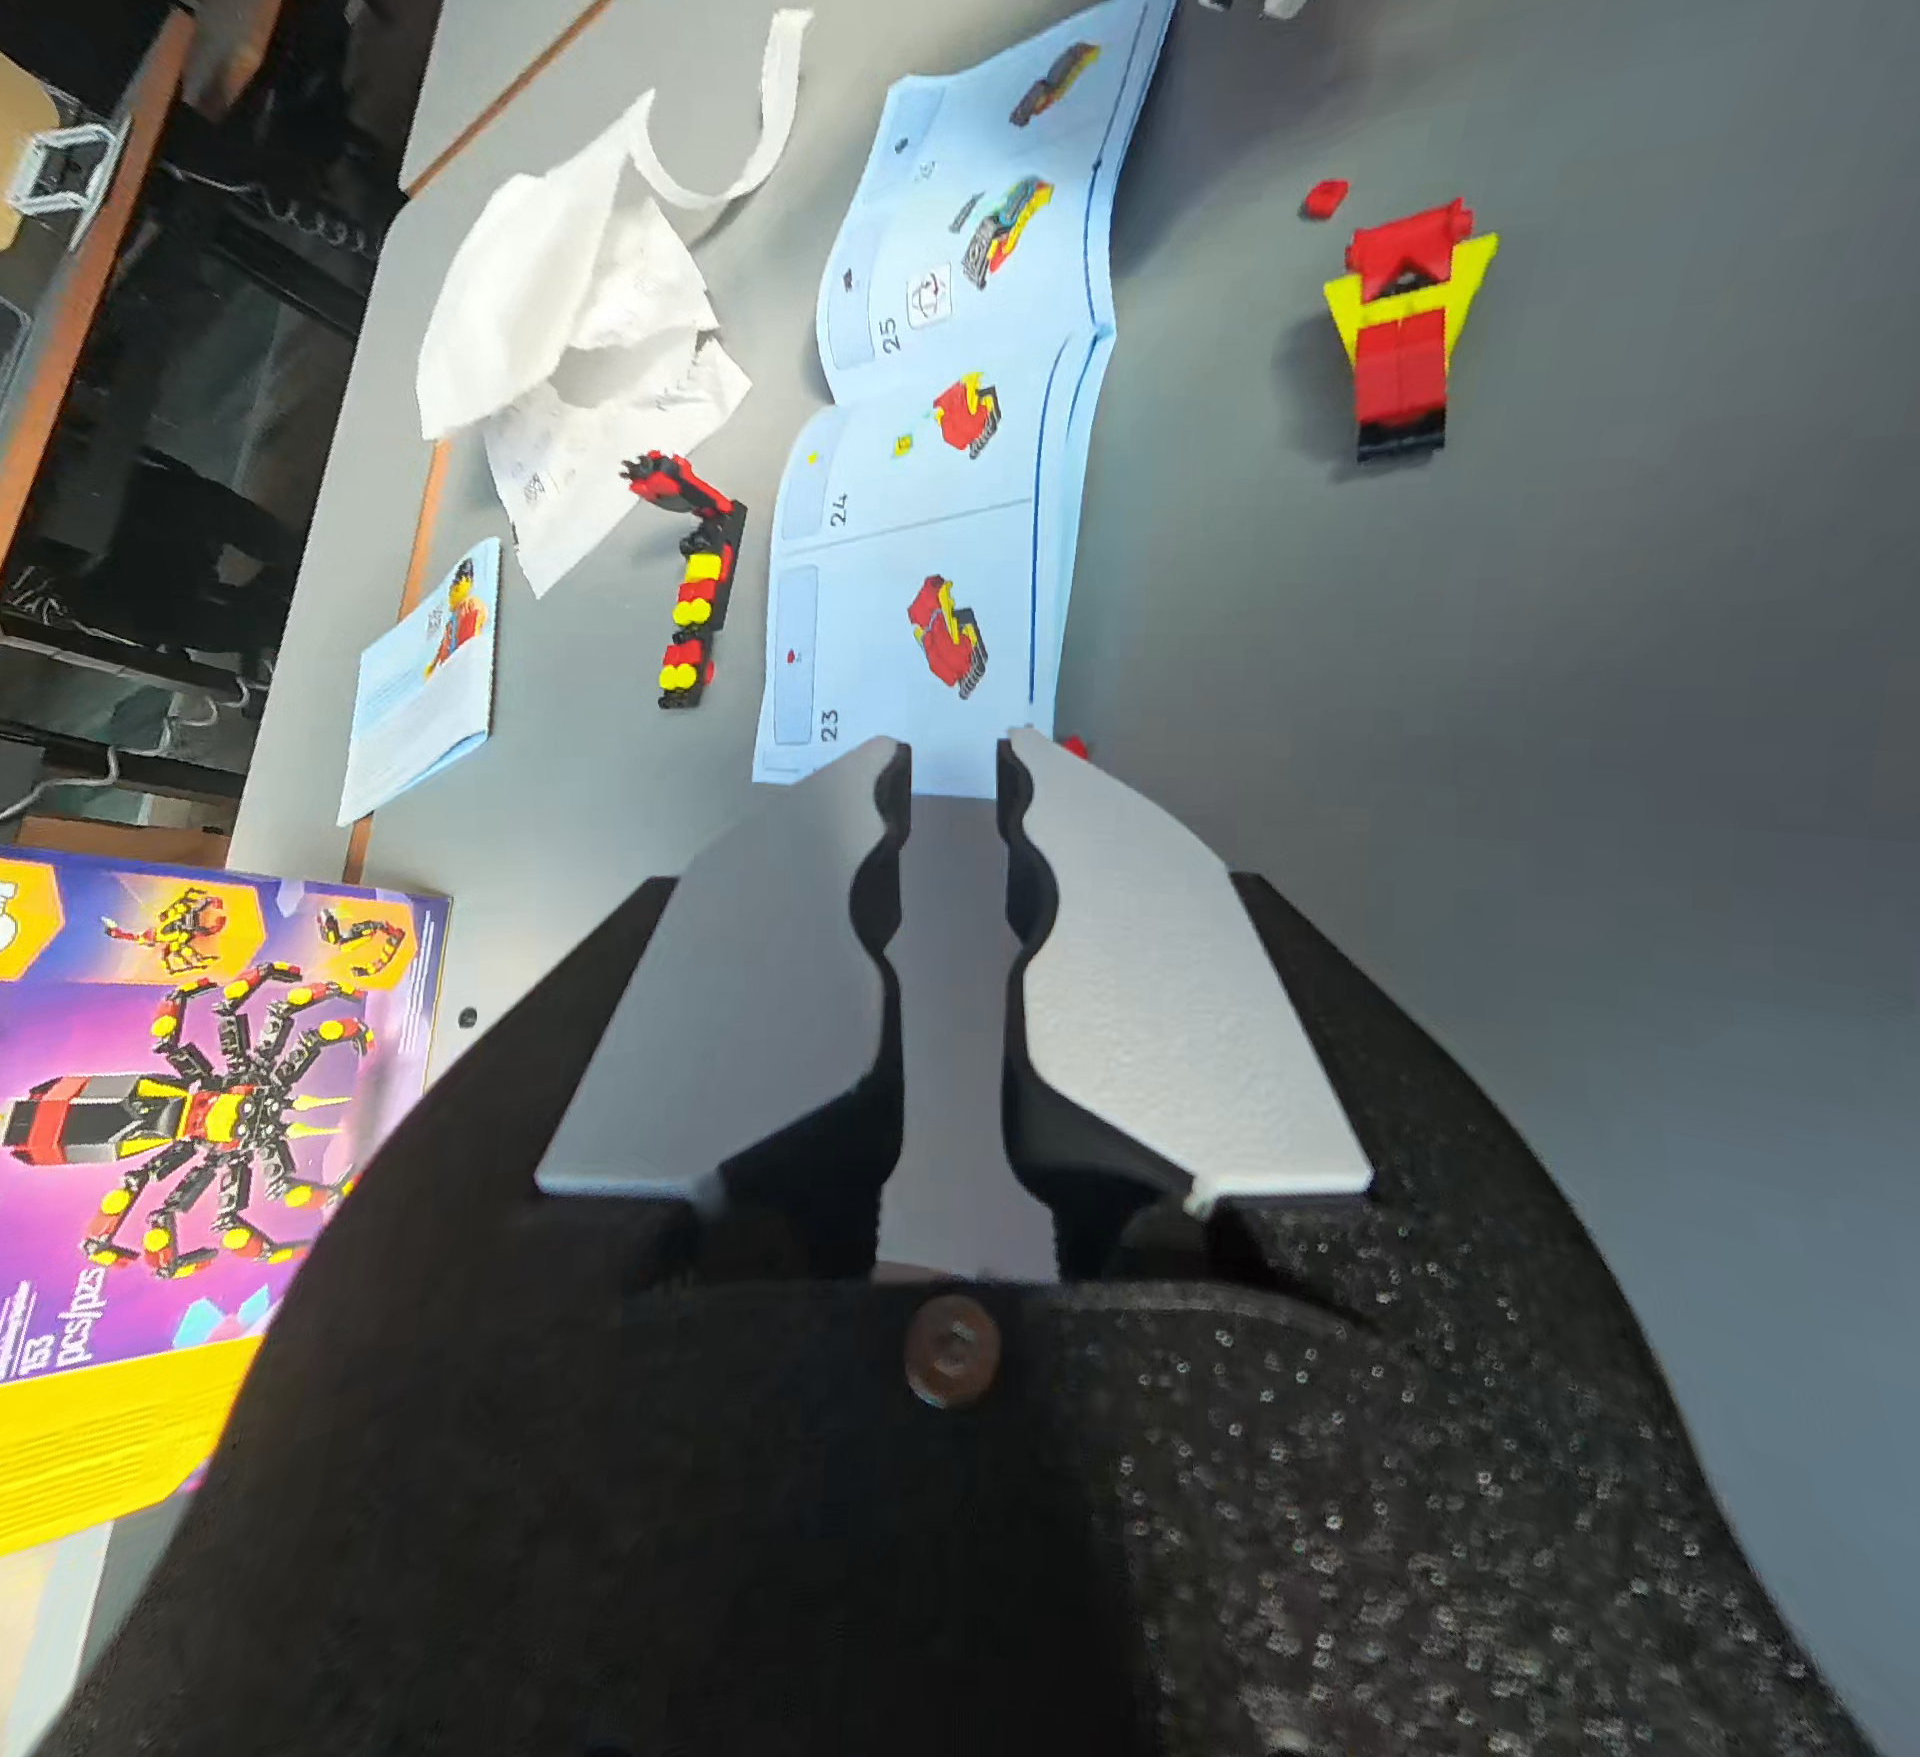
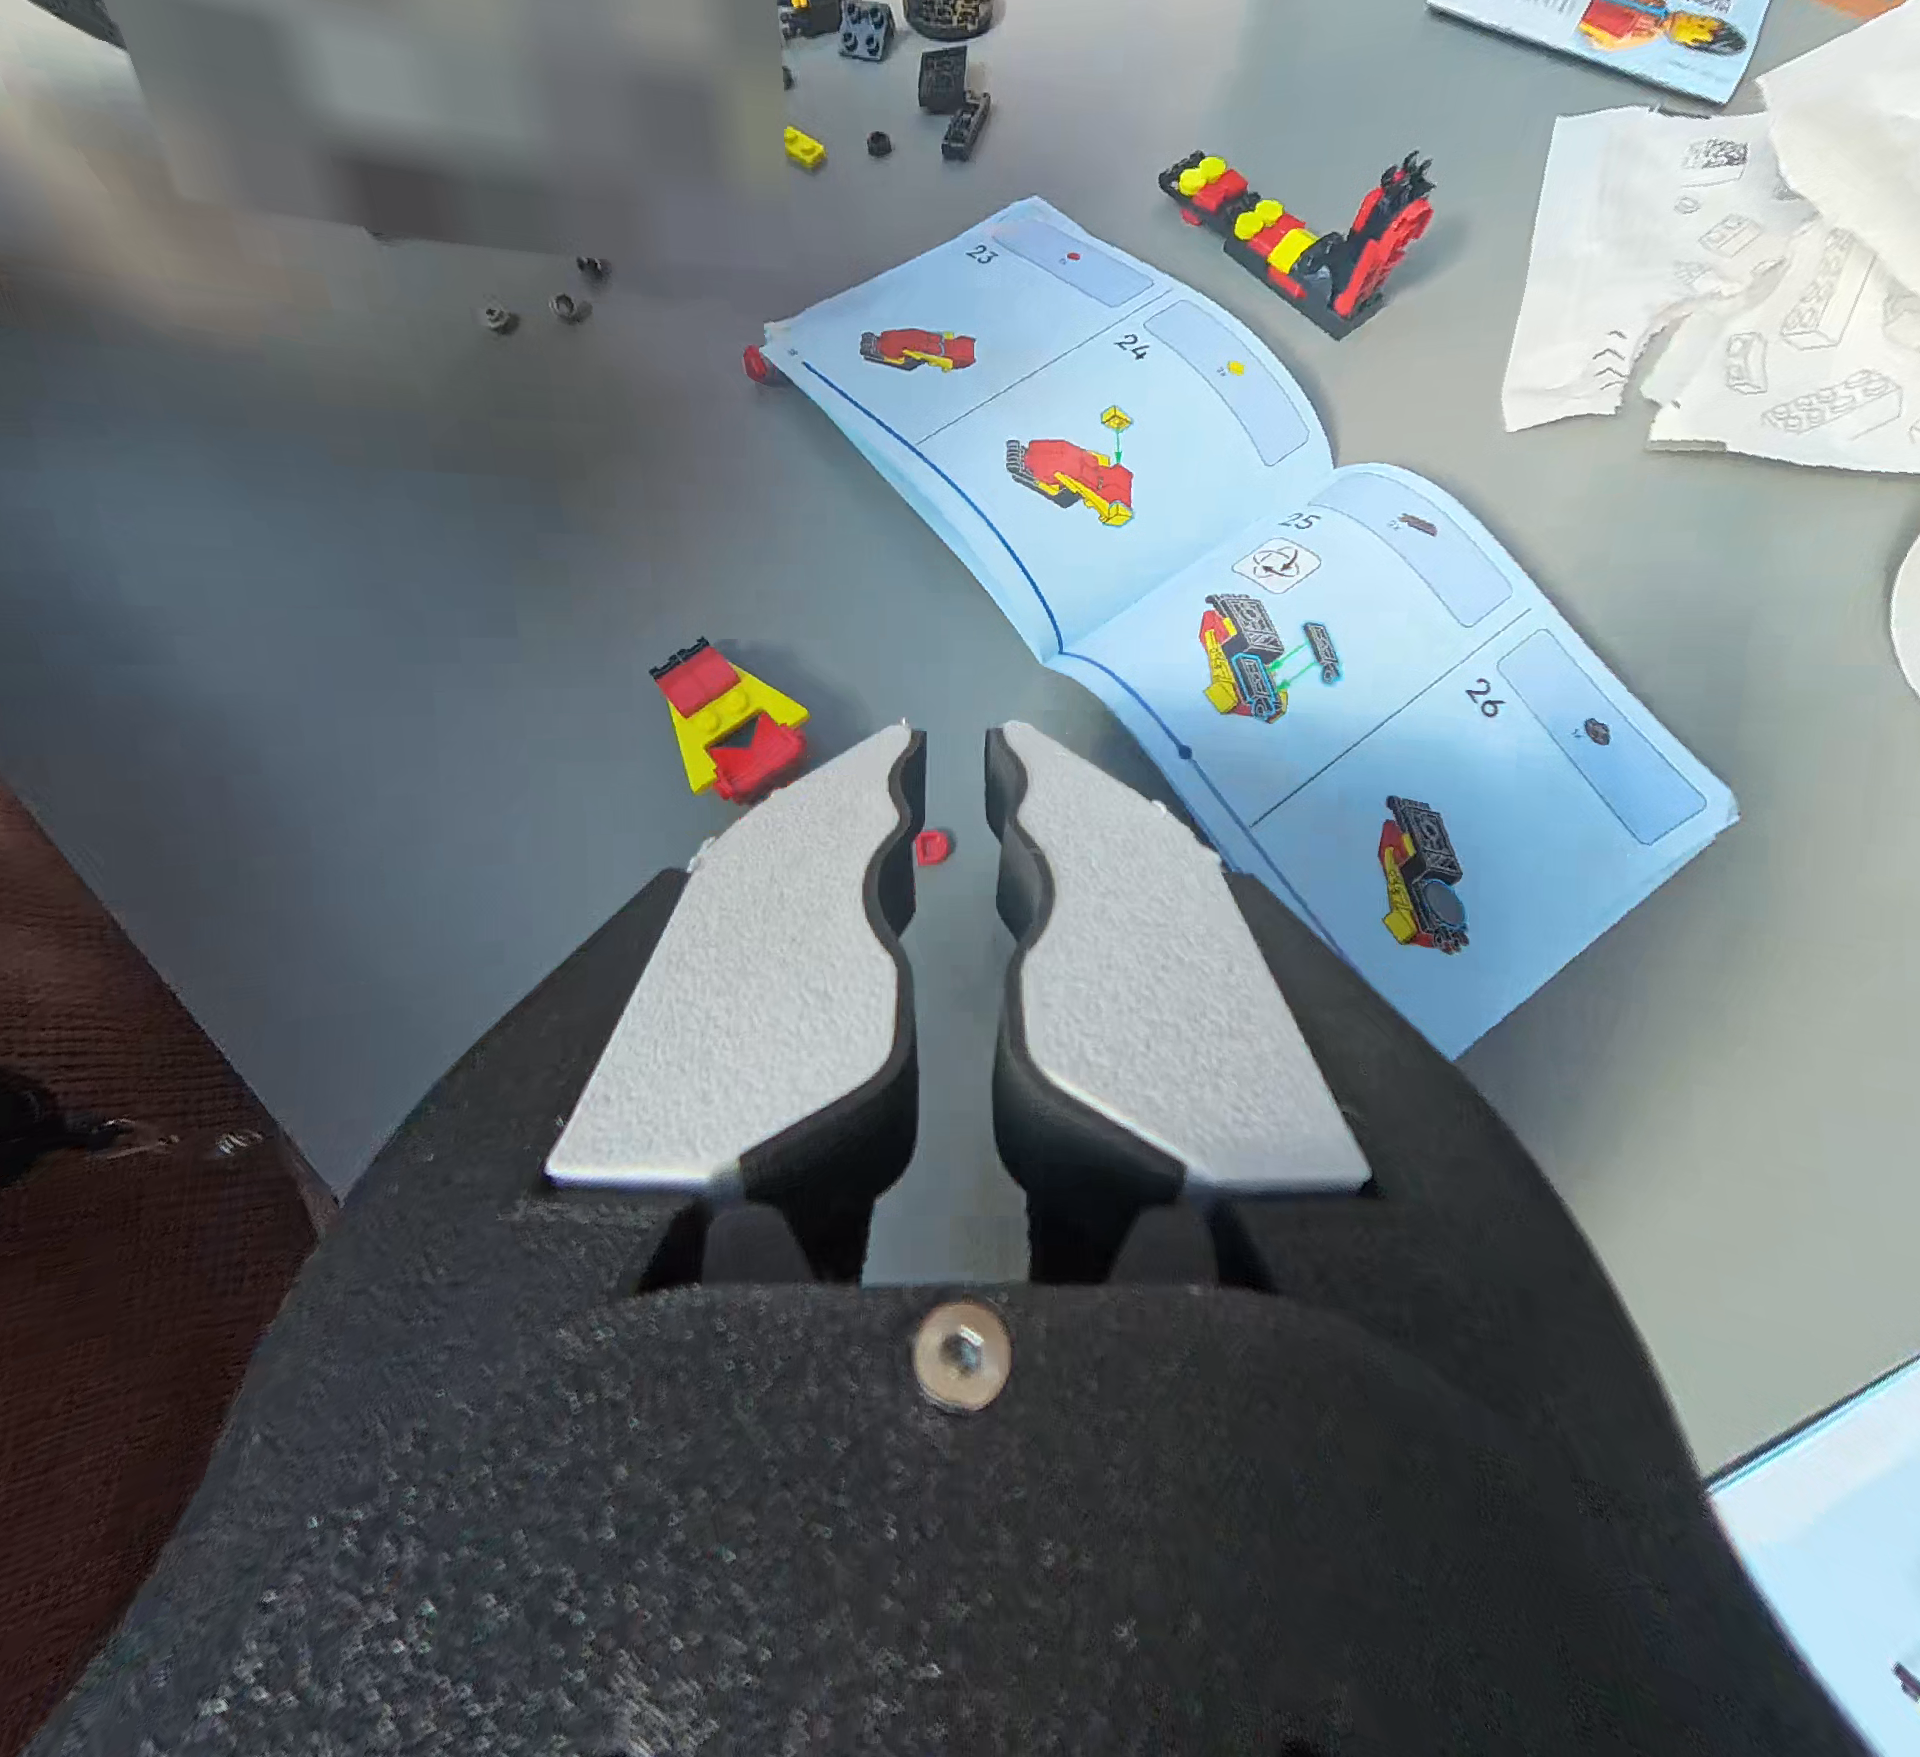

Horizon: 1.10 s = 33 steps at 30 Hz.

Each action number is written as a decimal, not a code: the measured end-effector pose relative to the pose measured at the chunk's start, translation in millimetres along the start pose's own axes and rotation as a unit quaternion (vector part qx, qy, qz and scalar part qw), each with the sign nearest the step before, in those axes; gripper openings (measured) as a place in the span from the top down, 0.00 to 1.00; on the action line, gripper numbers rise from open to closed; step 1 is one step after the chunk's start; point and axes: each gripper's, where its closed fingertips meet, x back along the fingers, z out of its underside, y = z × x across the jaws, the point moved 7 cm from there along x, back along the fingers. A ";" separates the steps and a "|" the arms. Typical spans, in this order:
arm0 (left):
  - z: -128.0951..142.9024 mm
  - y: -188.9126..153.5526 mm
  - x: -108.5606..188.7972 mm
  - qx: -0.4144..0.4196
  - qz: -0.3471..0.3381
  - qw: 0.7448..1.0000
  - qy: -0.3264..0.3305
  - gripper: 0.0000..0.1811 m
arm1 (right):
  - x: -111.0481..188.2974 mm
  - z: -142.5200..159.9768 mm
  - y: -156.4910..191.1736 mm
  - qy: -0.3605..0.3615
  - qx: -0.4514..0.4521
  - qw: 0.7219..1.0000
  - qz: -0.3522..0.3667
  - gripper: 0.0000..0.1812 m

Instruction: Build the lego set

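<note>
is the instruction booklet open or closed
Open. The booklet lies spread flat on the table, two facing pages of build steps showing either side of its centre fold.

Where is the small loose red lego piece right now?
In the right wrist view, the small red lego piece lies on the grey table between the right gripper's open fingers.

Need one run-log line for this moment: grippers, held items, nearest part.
left gripper: open, empty | right gripper: open, empty, over small red piece | red-yellow assembly: on table, unheld | manual: open

Torn white paper bag [image 1: 566, 305] lies on grey table [image 1: 1558, 668].
</note>
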 end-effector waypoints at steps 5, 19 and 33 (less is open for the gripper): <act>19.8 -14.6 0.9 0.037 0.045 0.997 0.052 0.92 | -10.7 15.5 5.9 0.040 0.030 0.998 0.025 0.94; 18.6 -17.4 -35.6 0.144 0.113 0.977 0.112 0.90 | -11.3 19.9 3.5 0.007 0.006 1.000 0.018 0.94; -20.7 -5.1 -24.9 0.274 0.191 0.940 -0.067 0.98 | -4.6 -7.0 28.6 -0.138 0.093 0.986 -0.031 0.94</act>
